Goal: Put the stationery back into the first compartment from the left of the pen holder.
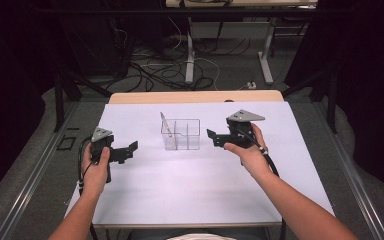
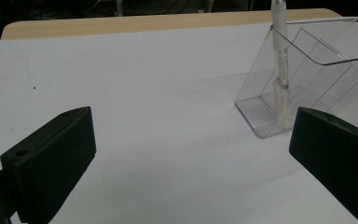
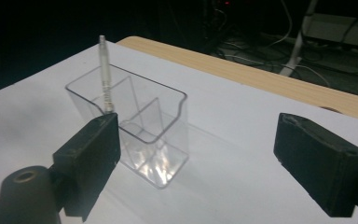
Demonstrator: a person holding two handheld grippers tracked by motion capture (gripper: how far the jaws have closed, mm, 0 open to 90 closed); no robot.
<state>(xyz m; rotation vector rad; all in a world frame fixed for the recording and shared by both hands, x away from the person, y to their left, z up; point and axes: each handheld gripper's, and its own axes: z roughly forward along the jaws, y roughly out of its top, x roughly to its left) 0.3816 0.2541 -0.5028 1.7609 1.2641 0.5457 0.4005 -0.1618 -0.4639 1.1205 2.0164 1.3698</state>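
A clear plastic holder with several compartments stood upright on the white surface, near its far middle, between the two hands. A pen stood inside it, in the compartment at the holder's left end as the high view showed it, leaning against the wall with its top sticking out above the rim. In the left gripper view the pen reached down to the floor of its compartment, and the holder sat just beyond the jaw on that picture's right.

The left hand-held gripper was held low over the surface to the left of the holder and well apart from it, pointing toward it. Its jaws stood wide apart and released, with nothing between them but bare white surface.

The right hand-held gripper was held just to the right of the holder, close beside it but not touching, and also pointed toward it. Its jaws were spread wide and released, gripping nothing. In the right gripper view the holder lay ahead, mostly behind and beside the jaw on that picture's left, and the pen rose at its far end.

A wooden edge of the surface showed past the white sheet.
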